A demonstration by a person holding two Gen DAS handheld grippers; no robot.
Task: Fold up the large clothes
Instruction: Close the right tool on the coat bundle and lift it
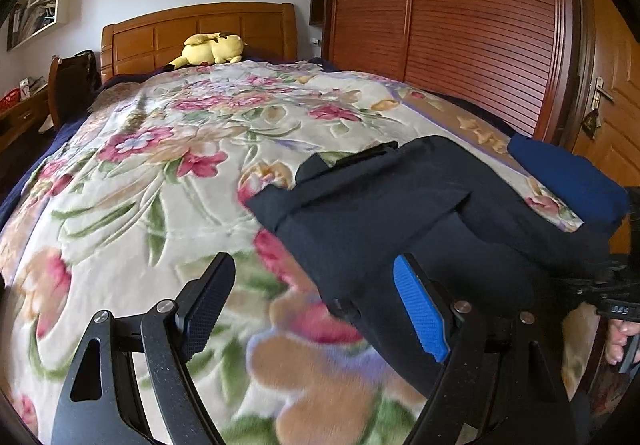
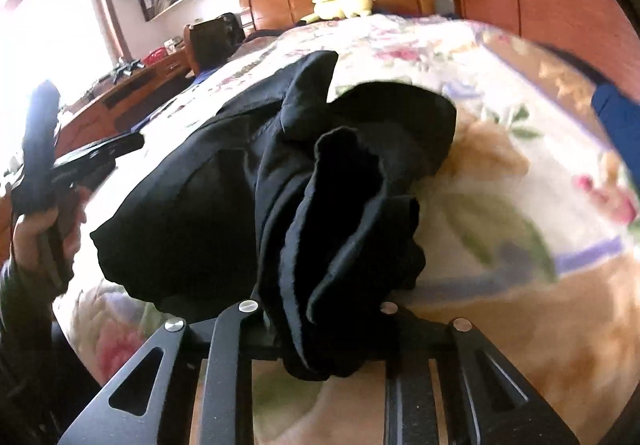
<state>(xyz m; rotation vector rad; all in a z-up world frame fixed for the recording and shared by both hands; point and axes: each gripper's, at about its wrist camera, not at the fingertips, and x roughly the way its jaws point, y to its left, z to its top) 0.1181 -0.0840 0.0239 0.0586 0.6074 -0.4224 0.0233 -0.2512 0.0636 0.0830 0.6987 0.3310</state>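
- Right tool (image 2: 320, 329): it's clamped down on a bunched-up edge of the dark garment (image 2: 248, 181), and the cloth fans out from the jaws in thick folds. You can't see the pads at all (the fabric swallows them).
- From that grip the garment runs away up the bed (image 1: 132, 173), long axis pointing roughly toward the headboard (image 1: 200, 33), lying on the floral blanket on the near right part of the bed.
- Left tool (image 1: 316, 309): jaws wide apart with nothing in them. The garment's near edge sits just to its right, partly behind the blue pad (image 1: 420, 313), so I'd say a short move right gets it on the cloth.
- In the right wrist view the left tool sits off at the far left, well clear of the bunch.
- Hard to tell what garment this is, since it's all one dark mass. The near blanket is blurred, and the blue cloth (image 1: 568, 181) at the right is cut off.
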